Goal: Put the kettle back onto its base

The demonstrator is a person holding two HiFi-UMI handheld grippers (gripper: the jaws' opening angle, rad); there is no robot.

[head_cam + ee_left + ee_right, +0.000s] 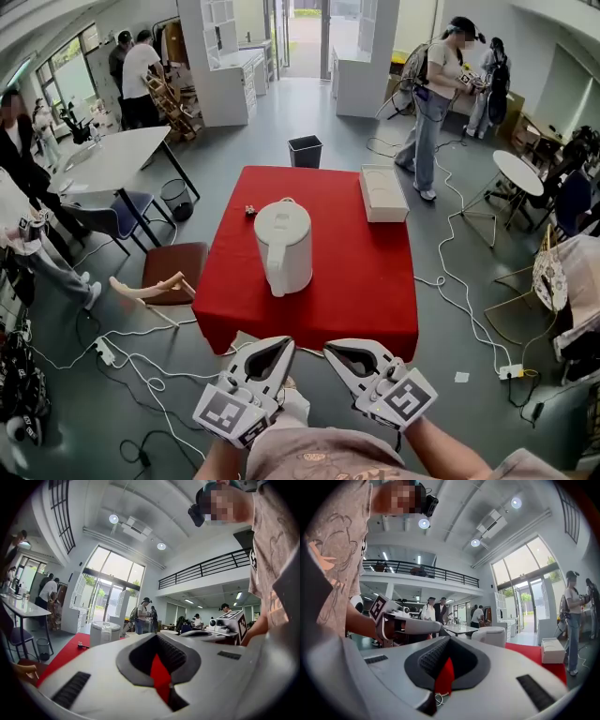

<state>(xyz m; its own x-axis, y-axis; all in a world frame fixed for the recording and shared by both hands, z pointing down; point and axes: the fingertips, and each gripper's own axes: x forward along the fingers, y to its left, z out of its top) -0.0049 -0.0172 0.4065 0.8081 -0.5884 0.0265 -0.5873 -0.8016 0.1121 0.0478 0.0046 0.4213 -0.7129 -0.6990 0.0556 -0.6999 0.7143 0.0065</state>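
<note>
On the red counter, near its middle, the kettle is seen standing upright, its long axis vertical and its handle turned toward the near left. No separate base can be made out, so whether the kettle already sits on one cannot be told. A flat white box is set at the far right edge, well apart from the kettle. Short of the near edge, close to the person's body, the left gripper and right gripper are held level and side by side, each angled slightly inward. Both pairs of jaws are pressed together with nothing between them. The kettle lies ahead of both, beyond the counter's near edge: left of the jaw line in the left gripper view, right of it in the right gripper view. The left gripper is judged the better placed for the handle. A small dark item lies just beyond the kettle.
</note>
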